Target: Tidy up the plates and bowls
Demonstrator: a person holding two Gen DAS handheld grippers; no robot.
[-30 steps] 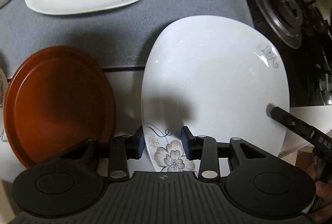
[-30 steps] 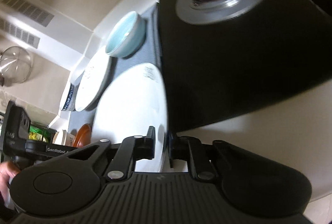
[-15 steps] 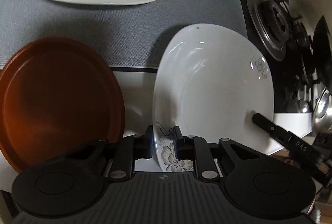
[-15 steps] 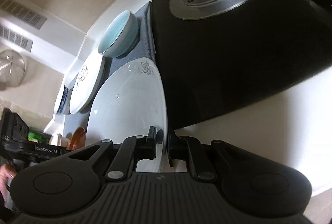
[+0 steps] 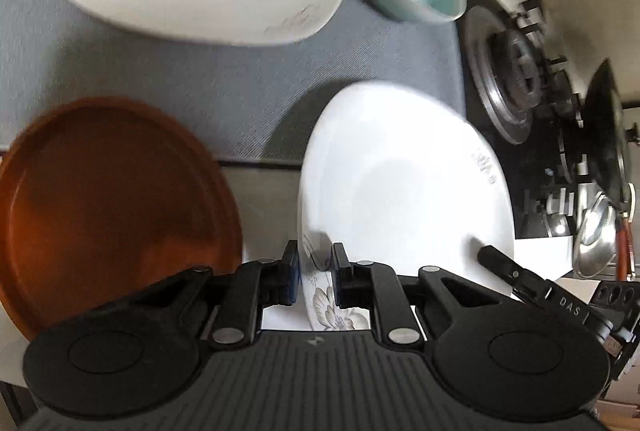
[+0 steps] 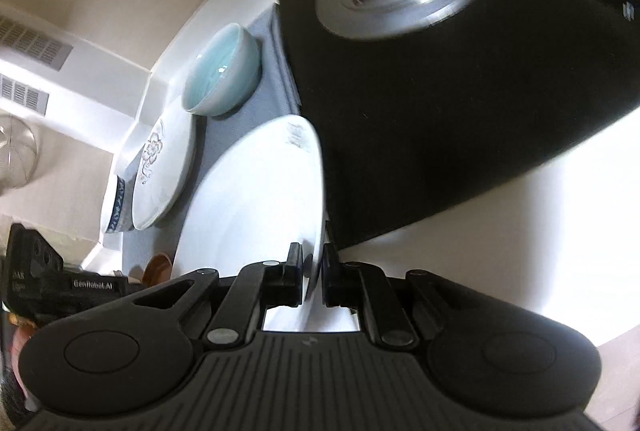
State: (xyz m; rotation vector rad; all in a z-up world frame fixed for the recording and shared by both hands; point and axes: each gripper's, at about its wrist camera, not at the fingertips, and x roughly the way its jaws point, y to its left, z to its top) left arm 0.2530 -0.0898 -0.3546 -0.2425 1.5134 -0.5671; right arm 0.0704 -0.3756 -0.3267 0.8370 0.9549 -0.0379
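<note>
a: what worries you here?

b: both grippers pinch thin rim only. the plate (image 5: 404, 191) is glossy and tilted up off the counter, so uneven lifting could let it slip or knock the stove (image 6: 460, 111) beside it.

a: and the jaws?

b: left gripper (image 5: 314, 277) is narrow, clamped on the flowered near edge. right gripper (image 6: 312, 273) is narrow too, gripping the plate's side rim.

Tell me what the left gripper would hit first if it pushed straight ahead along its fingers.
The white flowered plate the left gripper already clamps; past its far rim, probably the grey mat, though depth is unclear.
</note>
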